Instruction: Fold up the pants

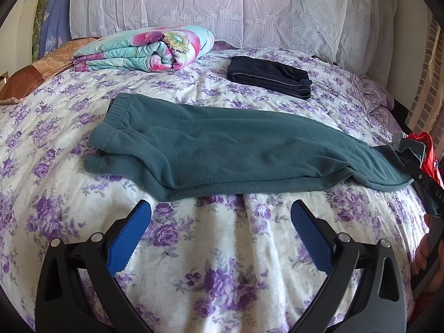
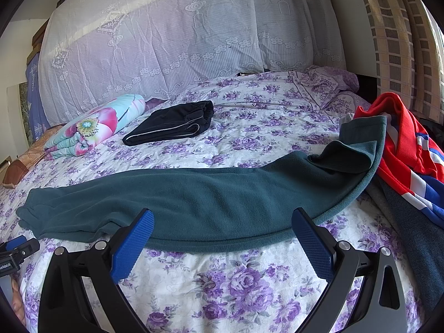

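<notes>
Teal fleece pants (image 1: pixel 222 144), folded lengthwise leg-on-leg, are laid flat across the purple-floral bedspread (image 1: pixel 222 249). Left gripper (image 1: pixel 221 216) is held spread wide, nothing pinched, just short of the pants. Right gripper (image 2: pixel 222 226) is likewise spread, empty, at the pants' near edge.

Matt, fuzzy teal fleece pants (image 1: pixel 222 149) are laid on a printed cotton-like bedsheet (image 1: pixel 222 263), behind them a smoother dark folded garment (image 1: pixel 270 76) and sheer lace cover (image 1: pixel 222 8), before them ribbed blue pads (image 1: pixel 129 238) on matt black plastic.
</notes>
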{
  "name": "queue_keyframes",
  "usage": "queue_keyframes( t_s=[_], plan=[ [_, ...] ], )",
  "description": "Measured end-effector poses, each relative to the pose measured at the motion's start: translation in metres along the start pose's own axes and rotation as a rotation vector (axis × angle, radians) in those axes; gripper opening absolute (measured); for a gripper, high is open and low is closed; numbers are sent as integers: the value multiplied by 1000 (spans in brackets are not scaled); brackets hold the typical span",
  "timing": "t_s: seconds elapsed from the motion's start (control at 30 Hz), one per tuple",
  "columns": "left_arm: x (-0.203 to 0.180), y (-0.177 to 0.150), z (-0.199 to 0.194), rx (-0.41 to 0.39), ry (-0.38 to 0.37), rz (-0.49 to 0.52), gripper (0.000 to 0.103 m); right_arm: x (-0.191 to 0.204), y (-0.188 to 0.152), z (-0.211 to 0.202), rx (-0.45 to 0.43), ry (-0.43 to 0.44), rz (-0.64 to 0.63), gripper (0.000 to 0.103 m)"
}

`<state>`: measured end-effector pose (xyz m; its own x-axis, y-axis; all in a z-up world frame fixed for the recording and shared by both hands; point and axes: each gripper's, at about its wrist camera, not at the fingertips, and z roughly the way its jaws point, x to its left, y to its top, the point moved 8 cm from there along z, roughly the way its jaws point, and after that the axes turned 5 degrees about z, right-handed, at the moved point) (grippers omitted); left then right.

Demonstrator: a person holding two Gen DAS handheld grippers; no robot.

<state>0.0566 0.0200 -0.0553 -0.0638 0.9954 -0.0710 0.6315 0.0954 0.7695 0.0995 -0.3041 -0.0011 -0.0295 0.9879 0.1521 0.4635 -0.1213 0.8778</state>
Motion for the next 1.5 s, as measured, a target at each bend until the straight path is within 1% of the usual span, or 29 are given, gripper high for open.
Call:
queue_keyframes(
  t_s=[0.37, 0.53, 0.63, 0.7, 0.8, 0.87, 0.97, 1.03, 1.1, 1.17, 1.3, 1.33, 1.37, 1.47, 1.5],
  plan=[
    [1, -2, 4, 18, -16, -20, 98, 1, 2, -1, 1, 0, 1, 100],
    [9, -4, 7, 37, -45, -82, 98, -2, -2, 4, 3, -2, 4, 100],
    [14, -7, 13, 73, -87, -141, 98, -1, 0, 3, 3, -1, 3, 100],
    [19, -7, 14, 74, -110, -180, 98, -1, 0, 4, 3, -2, 3, 100],
    [17, -8, 15, 70, -115, -182, 98, 0, 1, 3, 4, -2, 2, 100],
    [16, -8, 17, 84, -121, -183, 98, 1, 2, 4, 4, -2, 3, 100],
    [25, -9, 21, 133, -167, -216, 98, 1, 2, 5, 14, 6, 9, 100],
    [31, -7, 23, 162, -218, -240, 98, -5, -3, 8, 53, 46, 39, 100],
    [34, -5, 21, 193, -279, -265, 98, -14, -11, 11, 112, 104, 101, 100],
    [38, -5, 18, 216, -339, -293, 98, -22, -19, 9, 178, 182, 185, 100],
    [57, -4, 3, 228, -461, -410, 98, -46, -37, 12, 308, 272, 357, 100],
    [61, -3, 1, 229, -480, -440, 98, -51, -36, 14, 321, 290, 398, 100],
    [69, -2, -3, 227, -497, -492, 98, -58, -34, 15, 326, 302, 436, 100],
    [87, 2, -7, 224, -537, -607, 98, -72, -24, 26, 346, 296, 503, 100],
    [91, 3, -7, 227, -566, -647, 98, -78, -20, 34, 363, 283, 526, 100]
  ],
)
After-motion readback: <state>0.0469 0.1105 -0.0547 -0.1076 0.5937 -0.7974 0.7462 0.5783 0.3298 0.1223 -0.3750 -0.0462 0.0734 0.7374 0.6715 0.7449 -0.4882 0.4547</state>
